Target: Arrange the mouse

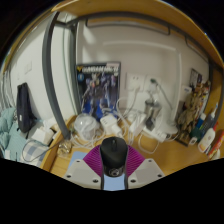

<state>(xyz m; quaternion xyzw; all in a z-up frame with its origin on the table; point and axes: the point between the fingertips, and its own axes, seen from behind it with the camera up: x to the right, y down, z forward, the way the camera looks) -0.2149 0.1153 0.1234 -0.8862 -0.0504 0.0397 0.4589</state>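
Note:
A black computer mouse (114,154) sits between the two fingers of my gripper (114,163), held above the wooden table (170,152). Both magenta pads (93,159) press against its sides. The mouse's front end points away from me, and its rear end with a round logo is nearest the camera. The gripper is shut on the mouse.
Beyond the mouse lie tangled white cables (140,128) and clear plastic items (88,127). A robot poster box (98,84) stands against the wall. A dark monitor (24,105) is at the left, small figures (190,112) at the right.

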